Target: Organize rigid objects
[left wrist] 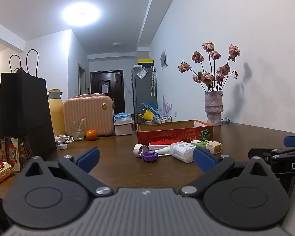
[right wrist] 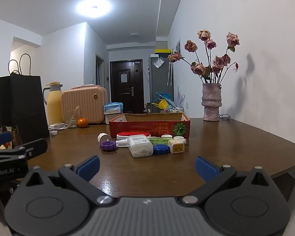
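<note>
A cluster of small rigid items lies on the brown table (right wrist: 236, 137) in front of a red cardboard box (right wrist: 149, 126): a tape roll (right wrist: 103, 137), a purple lid (right wrist: 107, 145), a clear pill container (right wrist: 140, 145), a blue lid (right wrist: 161, 149), a cream plug adapter (right wrist: 177, 146), a red-topped white case (right wrist: 132, 135) and a green tube (right wrist: 159, 140). My right gripper (right wrist: 146, 167) is open, short of the cluster. In the left wrist view the box (left wrist: 174, 132), purple lid (left wrist: 149, 156) and container (left wrist: 183, 151) lie ahead of my open left gripper (left wrist: 146, 158).
At the left stand a black paper bag (right wrist: 21, 106), a yellow flask (right wrist: 54, 103), a peach case (right wrist: 84, 104), a glass (right wrist: 71, 119) and an orange (right wrist: 82, 123). A vase of dried roses (right wrist: 210, 103) stands by the right wall. Snack packets (left wrist: 2, 167) lie at the left edge.
</note>
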The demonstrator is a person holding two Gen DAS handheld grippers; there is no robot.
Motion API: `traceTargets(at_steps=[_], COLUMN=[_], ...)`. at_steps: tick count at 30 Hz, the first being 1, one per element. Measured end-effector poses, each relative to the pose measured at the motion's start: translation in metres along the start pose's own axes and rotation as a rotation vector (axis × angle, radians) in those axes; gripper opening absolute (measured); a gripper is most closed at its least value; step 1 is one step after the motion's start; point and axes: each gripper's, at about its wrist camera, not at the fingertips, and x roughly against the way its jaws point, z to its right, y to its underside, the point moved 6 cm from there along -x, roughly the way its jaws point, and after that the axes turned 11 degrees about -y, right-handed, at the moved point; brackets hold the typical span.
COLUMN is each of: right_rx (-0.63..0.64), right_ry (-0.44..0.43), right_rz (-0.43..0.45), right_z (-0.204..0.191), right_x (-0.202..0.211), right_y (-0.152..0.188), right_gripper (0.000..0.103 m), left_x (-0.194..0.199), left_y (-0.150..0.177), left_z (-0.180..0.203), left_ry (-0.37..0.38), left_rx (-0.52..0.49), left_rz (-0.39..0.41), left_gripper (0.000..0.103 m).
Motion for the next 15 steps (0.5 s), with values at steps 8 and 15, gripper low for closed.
traceTargets(at_steps=[8,15], right_rx=[-0.007,-0.008], right_ry=[-0.001,-0.001], right_rz=[-0.004,-0.002], right_z=[-0.0002,-0.0009], right_x=[0.0009,0.0011], right_y=[0.0002,-0.002], right_gripper=[0.103,0.103], left_x=[-0.0015,0.001], left_y=[0.002,0.0033], left_z=[0.0006,0.0012], left_ry=[-0.001,-0.004], left_rx=[-0.003,-0.002], left_rz=[-0.001,-0.002], left_gripper=[0.103,0.103])
